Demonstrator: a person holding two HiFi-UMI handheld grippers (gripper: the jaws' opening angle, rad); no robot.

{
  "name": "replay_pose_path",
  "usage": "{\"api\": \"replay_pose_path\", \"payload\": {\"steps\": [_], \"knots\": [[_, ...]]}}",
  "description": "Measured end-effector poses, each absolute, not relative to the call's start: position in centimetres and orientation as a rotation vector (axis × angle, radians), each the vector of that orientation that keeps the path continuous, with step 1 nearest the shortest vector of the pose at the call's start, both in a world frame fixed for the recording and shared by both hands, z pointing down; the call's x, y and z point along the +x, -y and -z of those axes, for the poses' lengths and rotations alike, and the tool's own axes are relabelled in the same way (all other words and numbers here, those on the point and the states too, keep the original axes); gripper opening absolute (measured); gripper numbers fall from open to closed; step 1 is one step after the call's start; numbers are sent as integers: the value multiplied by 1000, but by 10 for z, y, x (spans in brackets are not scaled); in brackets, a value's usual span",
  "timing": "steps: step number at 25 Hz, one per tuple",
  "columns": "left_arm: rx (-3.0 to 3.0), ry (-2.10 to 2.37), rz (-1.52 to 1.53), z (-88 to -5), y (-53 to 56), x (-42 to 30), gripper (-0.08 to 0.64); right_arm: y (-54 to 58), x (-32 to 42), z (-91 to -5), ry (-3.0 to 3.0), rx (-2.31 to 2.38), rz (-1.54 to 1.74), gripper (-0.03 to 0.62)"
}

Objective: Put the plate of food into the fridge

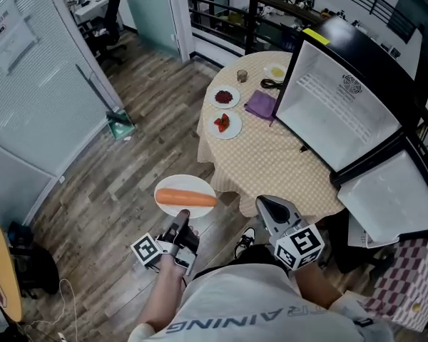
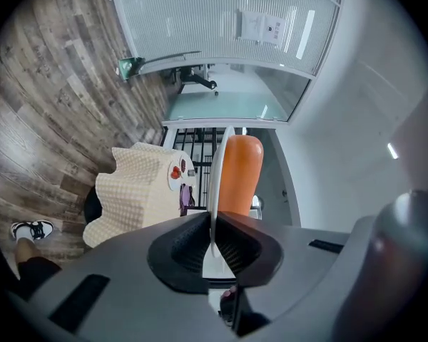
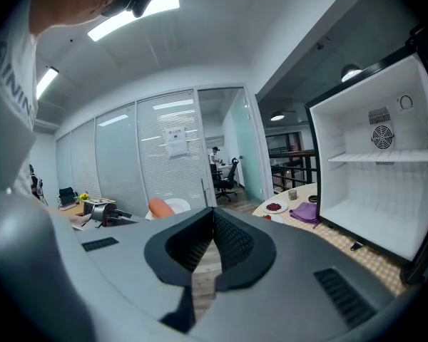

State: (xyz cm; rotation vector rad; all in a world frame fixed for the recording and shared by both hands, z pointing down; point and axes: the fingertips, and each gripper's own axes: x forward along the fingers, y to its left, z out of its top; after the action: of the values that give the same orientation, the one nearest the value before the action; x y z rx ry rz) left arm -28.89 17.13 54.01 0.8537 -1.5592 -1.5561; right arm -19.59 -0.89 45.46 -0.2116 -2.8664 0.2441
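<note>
A white plate (image 1: 172, 188) carries a long orange piece of food (image 1: 186, 198), and my left gripper (image 1: 183, 215) is shut on its near rim, holding it level over the wooden floor. In the left gripper view the plate (image 2: 214, 184) shows edge-on between the pads, the orange food (image 2: 240, 173) lying on it. My right gripper (image 1: 263, 202) is just right of the plate, shut with nothing in it; its jaws meet at the tips (image 3: 212, 216). The small white fridge (image 1: 342, 98) stands on the round table (image 1: 271, 162) with its door (image 1: 392, 191) swung open; its inside (image 3: 374, 169) has one shelf.
On the checked tablecloth left of the fridge lie two plates of red food (image 1: 223, 96) (image 1: 225, 124), a purple cloth (image 1: 261, 104) and a small glass (image 1: 242, 75). A broom and dustpan (image 1: 120, 123) lean on the glass partition at left. A dark railing (image 1: 228, 13) runs behind the table.
</note>
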Motion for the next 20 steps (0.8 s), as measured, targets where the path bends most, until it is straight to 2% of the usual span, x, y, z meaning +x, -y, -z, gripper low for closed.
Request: {"api": "replay_pose_path", "payload": {"steps": [11,20], "knots": [[975,1431,1436,-533,-8,-322,28,145,-205,-462,2872,33,-316,20],[1046,1311,1316,-532,68,-321,26,205,-198,-464,2878,235,-345,20]]}}
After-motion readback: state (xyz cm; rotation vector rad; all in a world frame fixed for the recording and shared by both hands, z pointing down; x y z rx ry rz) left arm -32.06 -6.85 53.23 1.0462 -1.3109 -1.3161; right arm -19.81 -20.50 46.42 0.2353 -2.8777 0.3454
